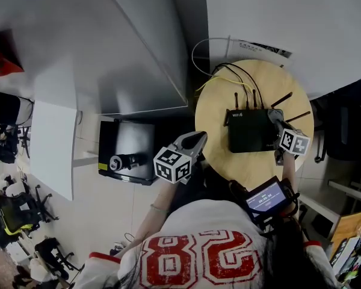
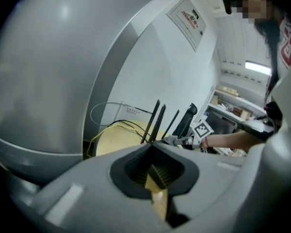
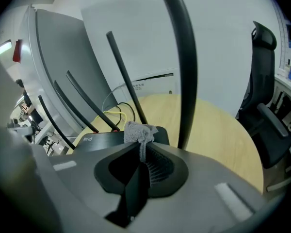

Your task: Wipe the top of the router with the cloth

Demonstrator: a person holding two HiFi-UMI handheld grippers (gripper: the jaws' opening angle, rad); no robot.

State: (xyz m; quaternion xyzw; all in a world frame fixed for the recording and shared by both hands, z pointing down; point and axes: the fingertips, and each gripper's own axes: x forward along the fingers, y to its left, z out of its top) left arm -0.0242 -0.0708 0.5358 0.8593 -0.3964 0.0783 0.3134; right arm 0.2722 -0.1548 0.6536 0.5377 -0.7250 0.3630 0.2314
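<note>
Black router (image 1: pixel 251 131), antennas up; right gripper (image 3: pixel 141 148) pinched on crumpled grey cloth (image 3: pixel 138 131); left gripper (image 2: pixel 153 148) closed.

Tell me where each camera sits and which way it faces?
Head view: on the person's head, looking steeply down at the round wooden table and black router; shows their white shirt, left gripper and right gripper.
Left gripper view: rides the left gripper, looking along its shut, empty jaws toward the router's antennas; the person's forearm shows.
Right gripper view: rides the right gripper, looking along jaws shut on a crumpled grey cloth, toward the router.
Shared: all three show router and table.
</note>
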